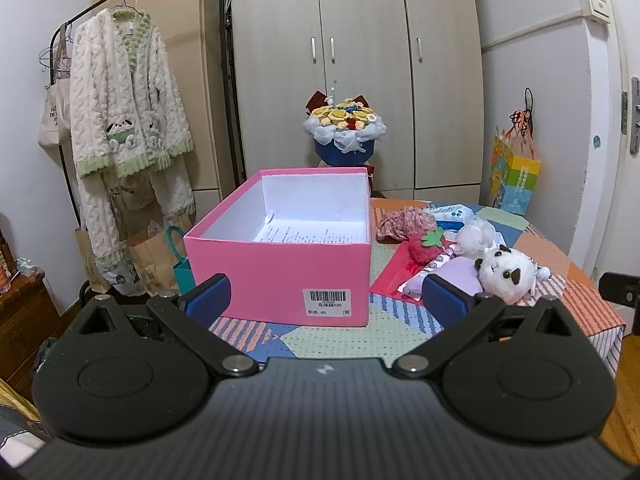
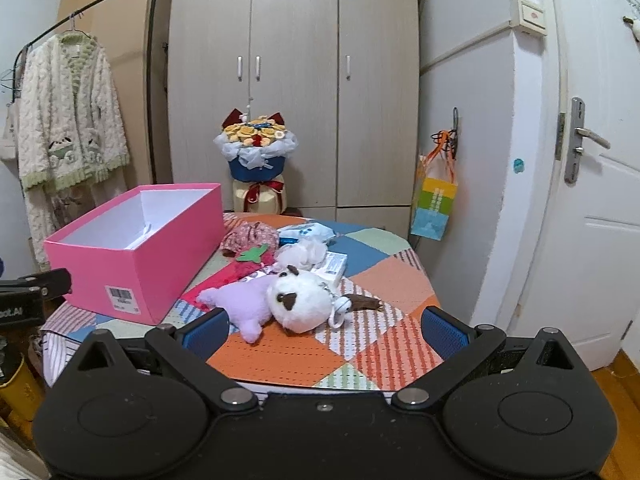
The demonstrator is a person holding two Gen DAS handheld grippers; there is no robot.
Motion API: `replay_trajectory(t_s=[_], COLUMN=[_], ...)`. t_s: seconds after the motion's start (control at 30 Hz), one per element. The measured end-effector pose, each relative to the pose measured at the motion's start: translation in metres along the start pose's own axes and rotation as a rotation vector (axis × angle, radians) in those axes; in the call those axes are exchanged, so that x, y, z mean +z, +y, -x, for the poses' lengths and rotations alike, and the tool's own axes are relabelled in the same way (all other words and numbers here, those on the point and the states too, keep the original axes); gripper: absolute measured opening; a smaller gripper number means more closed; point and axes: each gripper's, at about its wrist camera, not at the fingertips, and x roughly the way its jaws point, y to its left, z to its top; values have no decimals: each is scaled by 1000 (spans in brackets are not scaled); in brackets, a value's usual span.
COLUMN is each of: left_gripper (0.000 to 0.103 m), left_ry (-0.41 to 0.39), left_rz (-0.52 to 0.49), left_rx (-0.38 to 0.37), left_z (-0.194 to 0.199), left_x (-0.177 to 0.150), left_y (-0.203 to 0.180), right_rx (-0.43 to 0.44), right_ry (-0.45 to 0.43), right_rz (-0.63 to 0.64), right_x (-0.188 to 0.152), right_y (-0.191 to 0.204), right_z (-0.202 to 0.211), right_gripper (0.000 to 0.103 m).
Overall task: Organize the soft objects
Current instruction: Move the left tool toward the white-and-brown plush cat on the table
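- Both tongs are spread wide and hold nothing: the left tongs (image 1: 325,303) hover before the pink box (image 1: 280,264), the right tongs (image 2: 324,330) hover just short of the toys.
- On the patchwork counter (image 2: 380,280), the soft things lie in a loose pile to the right of the box, which stands open, with only a printed sheet visible inside it.
- Nearest the right tongs lies a white plush animal (image 2: 304,300), touching a lilac plush (image 2: 246,304); behind them sit a red strawberry toy (image 2: 250,262), a floral cloth piece (image 2: 248,236) and a white fluffy ball (image 2: 302,252).
- These look light and squashy, so they should give under pressure.
- I judge a pinch across the white plush's round body safest; its keychain and brown tassel may snag.
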Motion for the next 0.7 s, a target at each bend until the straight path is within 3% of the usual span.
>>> replay_trajectory(t_s=[0.5,0.7], left_gripper=[103,103], left_ry=[31,36], left_rz=[-78,-83], left_rx=[-51,-126], left_z=[-18,-38], left_x=[9,26], left_y=[-15,-30], right_rx=[70,86], right_ry=[-9,-11], right_rz=[21,44], right_x=[-2,2], right_y=[3,-4], right_z=[-4,-19], right_gripper=[103,103])
